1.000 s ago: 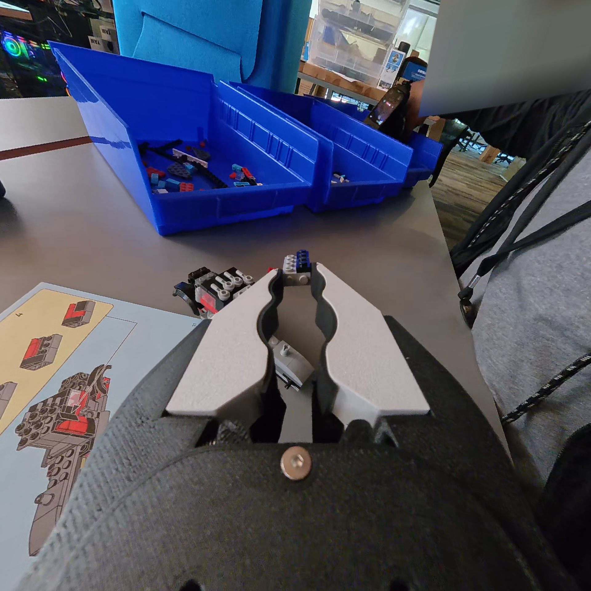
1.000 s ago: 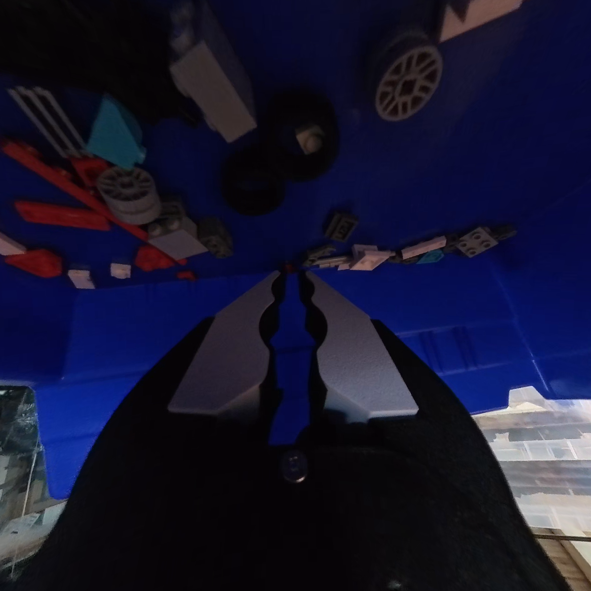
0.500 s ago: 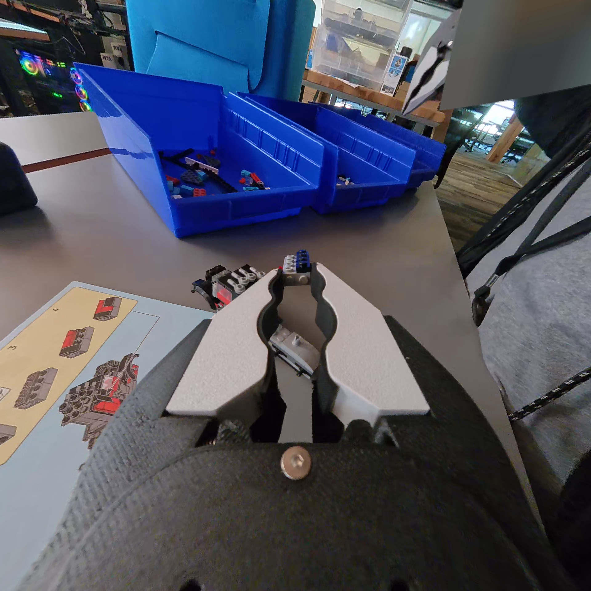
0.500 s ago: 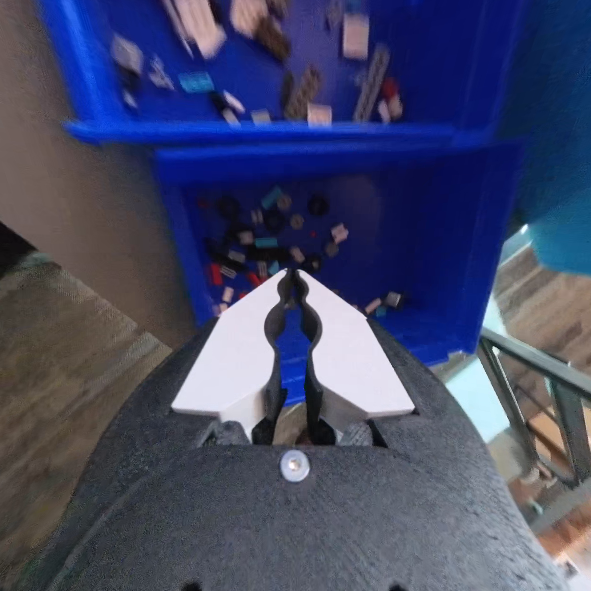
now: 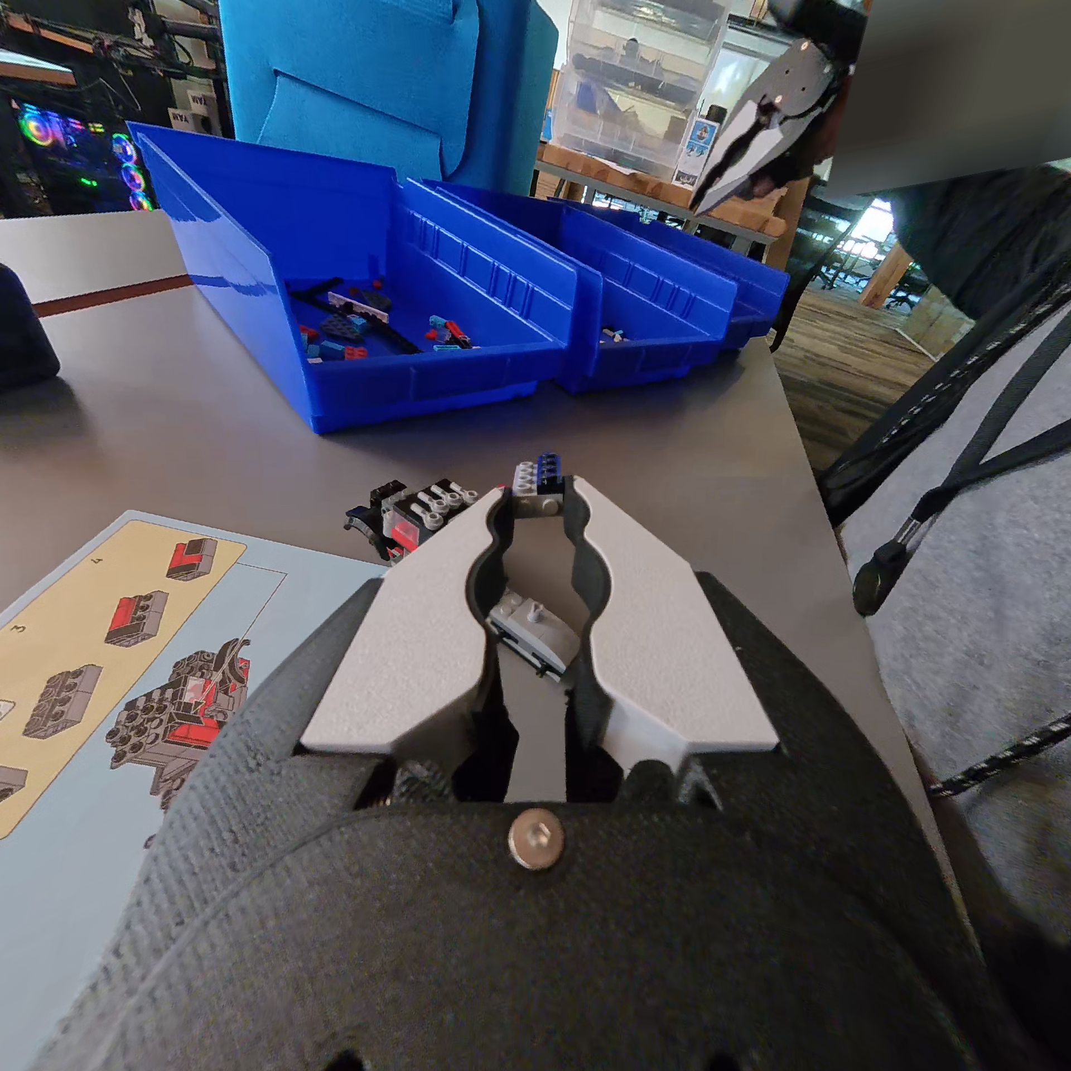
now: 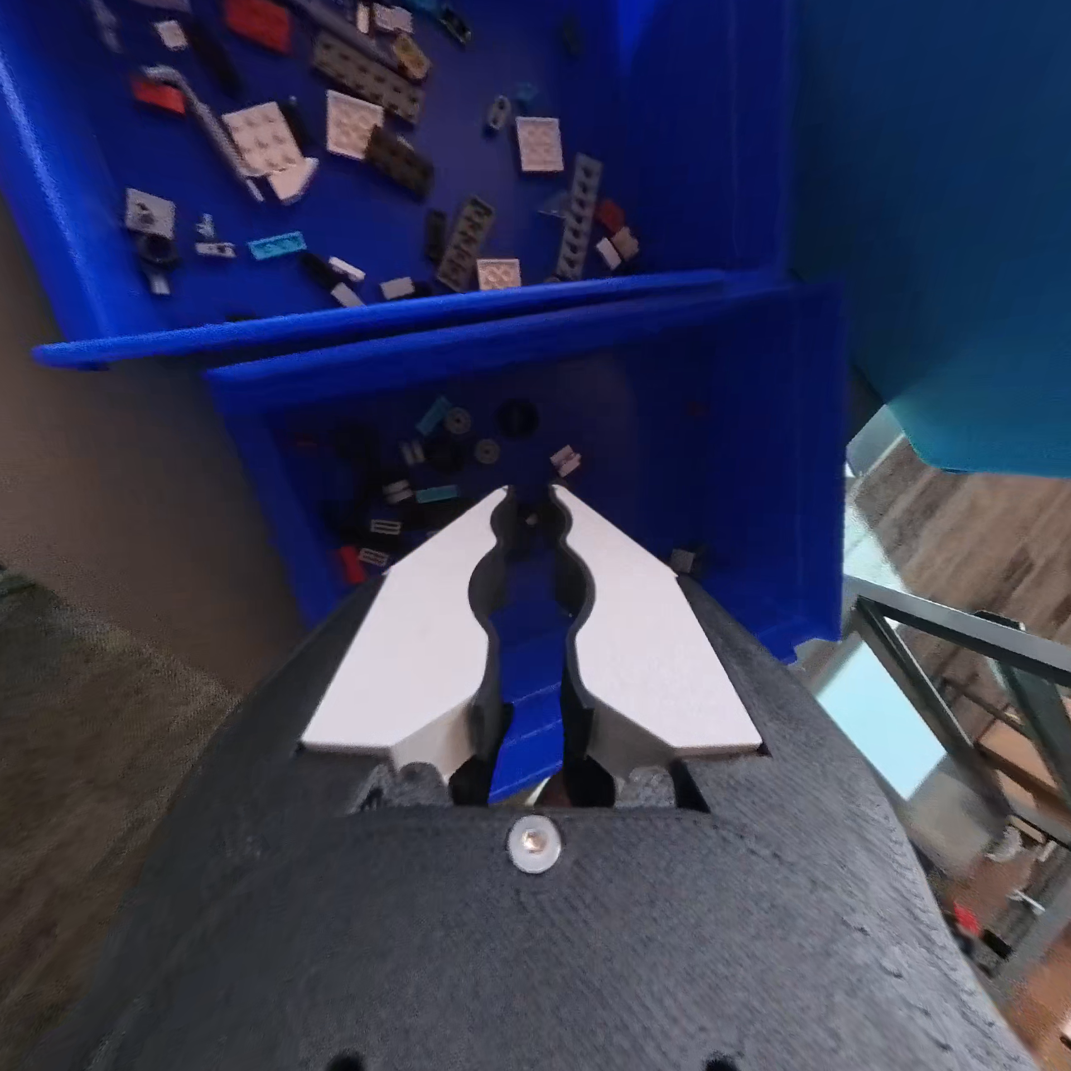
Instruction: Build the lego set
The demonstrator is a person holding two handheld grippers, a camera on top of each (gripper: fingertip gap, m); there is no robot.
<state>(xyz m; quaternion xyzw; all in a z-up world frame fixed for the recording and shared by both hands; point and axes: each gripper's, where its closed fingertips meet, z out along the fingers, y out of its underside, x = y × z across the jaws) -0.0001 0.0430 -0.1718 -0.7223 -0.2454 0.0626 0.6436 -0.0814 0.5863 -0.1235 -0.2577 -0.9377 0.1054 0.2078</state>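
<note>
My left gripper (image 5: pixel 540 492) is shut on a small grey and blue brick stack (image 5: pixel 539 481), held just above the grey table (image 5: pixel 666 440). A black, grey and red partial build (image 5: pixel 414 510) lies just left of its tips. A loose grey piece (image 5: pixel 536 631) lies on the table under the fingers. My right gripper (image 6: pixel 530 492) hovers over a blue bin (image 6: pixel 771 521) of small parts, jaws a narrow gap apart. A dark shape (image 6: pixel 528 521) shows in that gap; I cannot tell if it is held. The right gripper also shows in the left wrist view (image 5: pixel 753 127), high above the bins.
Three blue bins (image 5: pixel 440 382) of loose bricks stand in a row at the back of the table. An instruction booklet (image 5: pixel 116 666) lies at the front left. A person in grey clothing with lanyard straps (image 5: pixel 985 521) is at the right table edge. A second bin (image 6: pixel 69 249) holds plates. One gripper's finger ends stand about 55 centimetres off the other's. My left gripper's tips are some 7 centimetres from the loose grey piece (image 5: pixel 536 631).
The right gripper rose out of the bin and now hovers above it, its jaws slightly wider than half a second ago. The left gripper kept hold of the stack and shifted a little.
</note>
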